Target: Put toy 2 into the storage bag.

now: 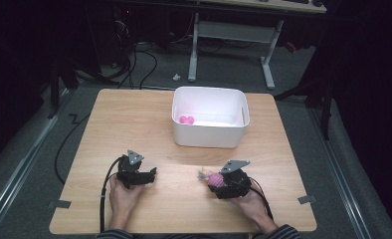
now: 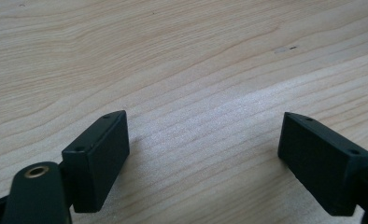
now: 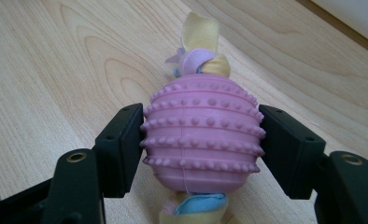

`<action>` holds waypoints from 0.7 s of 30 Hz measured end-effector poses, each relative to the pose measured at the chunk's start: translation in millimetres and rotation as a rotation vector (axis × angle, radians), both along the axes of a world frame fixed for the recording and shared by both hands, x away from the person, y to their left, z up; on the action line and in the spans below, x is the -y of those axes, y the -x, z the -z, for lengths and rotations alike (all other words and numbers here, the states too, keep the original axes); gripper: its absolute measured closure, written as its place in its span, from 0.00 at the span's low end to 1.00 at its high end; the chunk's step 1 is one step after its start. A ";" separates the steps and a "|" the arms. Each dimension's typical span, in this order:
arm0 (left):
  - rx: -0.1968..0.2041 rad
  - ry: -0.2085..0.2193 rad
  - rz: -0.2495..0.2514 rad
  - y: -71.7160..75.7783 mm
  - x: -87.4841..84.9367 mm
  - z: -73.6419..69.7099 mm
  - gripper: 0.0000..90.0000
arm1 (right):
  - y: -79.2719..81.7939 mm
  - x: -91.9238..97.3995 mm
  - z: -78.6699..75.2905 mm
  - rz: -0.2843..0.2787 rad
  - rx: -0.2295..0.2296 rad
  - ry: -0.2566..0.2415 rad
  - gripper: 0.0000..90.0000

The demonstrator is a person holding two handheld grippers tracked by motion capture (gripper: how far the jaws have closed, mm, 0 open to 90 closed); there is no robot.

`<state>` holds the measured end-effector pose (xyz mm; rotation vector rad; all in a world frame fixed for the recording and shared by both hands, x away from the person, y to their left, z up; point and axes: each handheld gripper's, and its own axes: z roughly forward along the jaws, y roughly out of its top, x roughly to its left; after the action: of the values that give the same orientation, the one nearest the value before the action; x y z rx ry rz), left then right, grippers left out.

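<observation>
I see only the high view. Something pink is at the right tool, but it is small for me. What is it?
Observer: A pink ribbed ball with small bumps, on a pastel cloth rope that runs through it.
Operator: Does the right tool grip it?
Observer: Yes, both pads press the ball's sides.
Operator: And the left tool, holds it anything?
Observer: No, its jaws stand open over bare table.
</observation>
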<state>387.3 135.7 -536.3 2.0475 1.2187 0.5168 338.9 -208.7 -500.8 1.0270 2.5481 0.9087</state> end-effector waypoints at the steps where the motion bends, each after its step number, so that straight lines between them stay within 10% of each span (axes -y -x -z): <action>1: 0.000 0.000 0.000 0.0 0.0 0.0 0.19 | 0.1 0.6 -0.6 0.000 0.001 -0.001 0.38; 21: 0.000 0.001 0.003 0.0 0.0 0.0 0.19 | 1.0 18.5 -13.1 0.022 0.004 -0.038 0.39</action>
<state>387.3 135.7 -536.3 2.0484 1.2161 0.5147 337.9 -227.1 -487.7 1.0608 2.5206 0.9561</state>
